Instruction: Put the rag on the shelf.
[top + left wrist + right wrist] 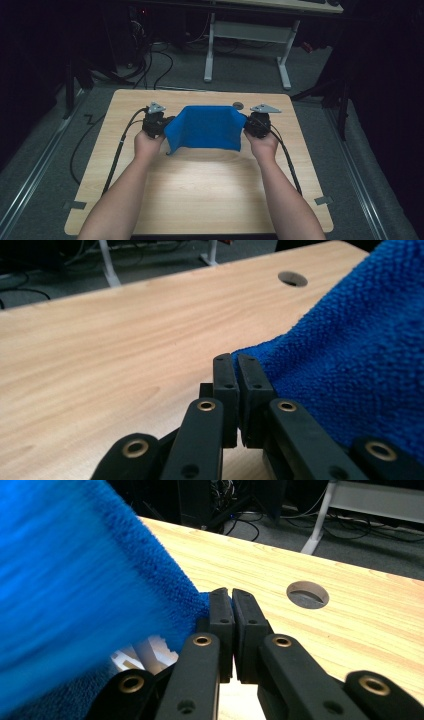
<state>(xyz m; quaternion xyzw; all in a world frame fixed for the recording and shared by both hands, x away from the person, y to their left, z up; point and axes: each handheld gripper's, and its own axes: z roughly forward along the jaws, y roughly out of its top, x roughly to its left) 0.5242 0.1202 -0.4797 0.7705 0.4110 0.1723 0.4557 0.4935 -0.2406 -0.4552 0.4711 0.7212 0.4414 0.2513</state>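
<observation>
Cloth (207, 127) hanging stretched above the bench (200, 190): I am pinching one corner in the left gripper (165, 126) and another in the right gripper (246, 126), jaws pressed together.

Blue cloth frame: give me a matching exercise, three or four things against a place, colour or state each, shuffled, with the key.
Things:
1. blue cloth
2. left tool
3. round hole
4. table

Descriptions:
A. light wood top
B. at the table's far edge, behind the cloth
C. stretched between both tools, off the table
D. shut on the cloth's left corner

Pairs: 1-C, 2-D, 3-B, 4-A
</observation>
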